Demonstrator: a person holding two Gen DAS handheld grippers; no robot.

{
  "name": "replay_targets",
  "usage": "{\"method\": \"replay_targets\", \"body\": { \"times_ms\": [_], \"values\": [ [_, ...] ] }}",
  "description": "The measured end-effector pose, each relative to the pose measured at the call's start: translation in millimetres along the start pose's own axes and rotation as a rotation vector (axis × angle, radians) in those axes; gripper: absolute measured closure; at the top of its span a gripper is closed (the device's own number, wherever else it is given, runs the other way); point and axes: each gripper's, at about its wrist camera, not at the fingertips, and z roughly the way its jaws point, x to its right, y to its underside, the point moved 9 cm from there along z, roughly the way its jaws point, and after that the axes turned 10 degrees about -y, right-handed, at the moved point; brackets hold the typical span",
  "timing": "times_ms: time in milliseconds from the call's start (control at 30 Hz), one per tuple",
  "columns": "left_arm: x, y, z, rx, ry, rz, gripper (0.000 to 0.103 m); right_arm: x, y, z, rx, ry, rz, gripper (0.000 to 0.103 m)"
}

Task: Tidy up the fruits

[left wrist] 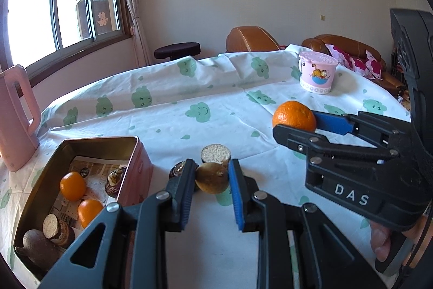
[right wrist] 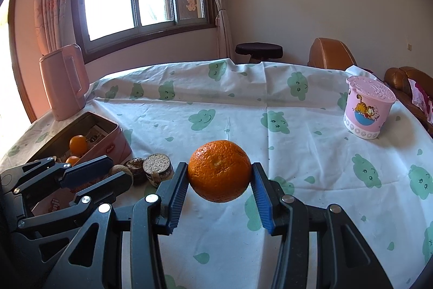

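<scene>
The right claw (right wrist: 219,180) pinches a round, pebbly-skinned orange (right wrist: 219,170) between ribbed blue pads, lifted above the cloth-covered surface (right wrist: 311,159), its navel dimple facing the camera. The left claw (left wrist: 212,175) grips a smooth brownish-yellow round fruit (left wrist: 212,178), its small nub pointing right, just beside the pink metal tin (left wrist: 135,169) holding two small oranges (left wrist: 72,186).

Tin (left wrist: 81,145) left of table (left wrist: 216,104) (fruit inside) — cup (left wrist: 318,72) far right.

Orange fruit (right wrist: 219,171) — white tablecloth (right wrist: 243,110), green clouds — pink tin (left wrist: 135,167)
</scene>
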Motion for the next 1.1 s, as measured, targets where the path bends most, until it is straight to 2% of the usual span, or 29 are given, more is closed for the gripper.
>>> {"method": "replay_targets", "body": {
  "times_ms": [400, 1100],
  "values": [
    [-9.7, -2.3, -5.8, 0.03, -0.004, -0.045, 0.076, -4.8, -4.9, -11.9, 0.058, 0.008, -0.027, 0.054],
    [-14.6, -8.2, -22.4, 0.114, -0.031, -0.06, 0.076, -10.7, -10.6, -30.4, 0.143, 0.026, -0.06, 0.054]
  ]
}}
